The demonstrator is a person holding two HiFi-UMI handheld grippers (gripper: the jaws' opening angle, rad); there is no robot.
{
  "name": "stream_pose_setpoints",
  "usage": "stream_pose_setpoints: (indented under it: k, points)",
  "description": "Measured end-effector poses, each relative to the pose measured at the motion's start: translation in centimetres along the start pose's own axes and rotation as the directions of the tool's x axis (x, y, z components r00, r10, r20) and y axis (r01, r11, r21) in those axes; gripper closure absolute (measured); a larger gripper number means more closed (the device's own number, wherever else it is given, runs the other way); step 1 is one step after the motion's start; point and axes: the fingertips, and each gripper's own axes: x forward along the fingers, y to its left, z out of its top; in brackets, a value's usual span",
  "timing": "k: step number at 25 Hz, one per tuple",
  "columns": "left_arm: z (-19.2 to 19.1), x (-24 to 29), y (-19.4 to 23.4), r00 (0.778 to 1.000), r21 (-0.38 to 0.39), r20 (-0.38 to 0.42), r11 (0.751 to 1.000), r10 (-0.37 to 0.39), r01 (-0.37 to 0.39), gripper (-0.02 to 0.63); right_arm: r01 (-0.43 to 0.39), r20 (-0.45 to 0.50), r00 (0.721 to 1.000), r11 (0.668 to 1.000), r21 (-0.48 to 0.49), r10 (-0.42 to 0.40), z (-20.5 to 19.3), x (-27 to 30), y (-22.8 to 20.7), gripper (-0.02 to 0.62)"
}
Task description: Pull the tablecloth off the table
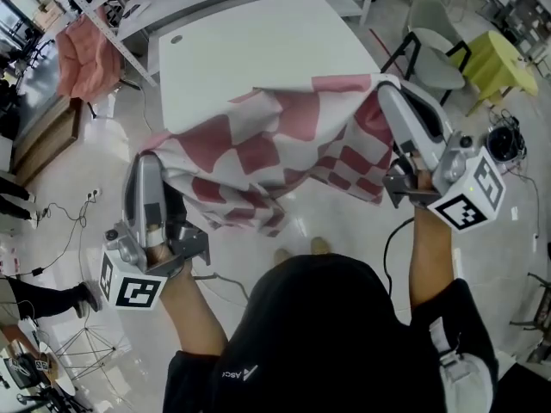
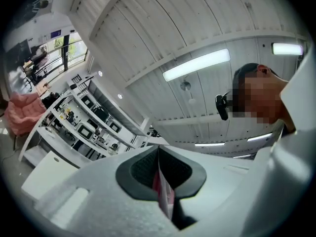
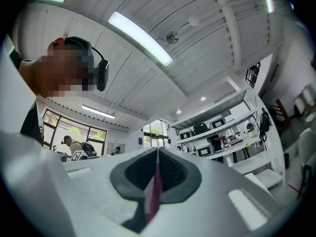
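A red-and-white checked tablecloth (image 1: 275, 149) hangs bunched between my two grippers, lifted over the near end of the white table (image 1: 250, 50). My left gripper (image 1: 148, 163) is shut on its left edge. At the cloth's right corner my right gripper (image 1: 386, 93) is also shut on it. In the left gripper view a thin strip of tablecloth (image 2: 164, 194) is pinched between the closed dark pads (image 2: 144, 171). The right gripper view shows the same: a sliver of tablecloth (image 3: 153, 196) squeezed between the pads (image 3: 173, 174). Both gripper cameras point up at the ceiling.
Chairs (image 1: 430, 41) and a yellow-green covered table (image 1: 499, 58) stand at the right. A pink seat (image 1: 86, 54) and shelving sit at the upper left. Cables (image 1: 52, 209) lie on the glossy floor at the left. The person's head and shoulders (image 1: 336, 334) fill the bottom of the head view.
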Motion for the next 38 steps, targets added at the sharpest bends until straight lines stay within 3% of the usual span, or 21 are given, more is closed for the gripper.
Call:
stream_pose_setpoints:
  k: [10, 38]
  points:
    - [-6.4, 0.6, 2.7, 0.994, -0.050, -0.101, 0.997, 0.048, -0.054, 0.595, 0.093, -0.108, 0.990, 0.995, 0.038, -0.088, -6.8, -1.3, -3.0, 0.591]
    - [-7.3, 1.3, 3.6, 0.990, -0.058, -0.139, 0.997, 0.032, -0.041, 0.595, 0.138, -0.135, 0.982, 0.990, 0.014, -0.135, -8.5, -1.3, -4.0, 0.591]
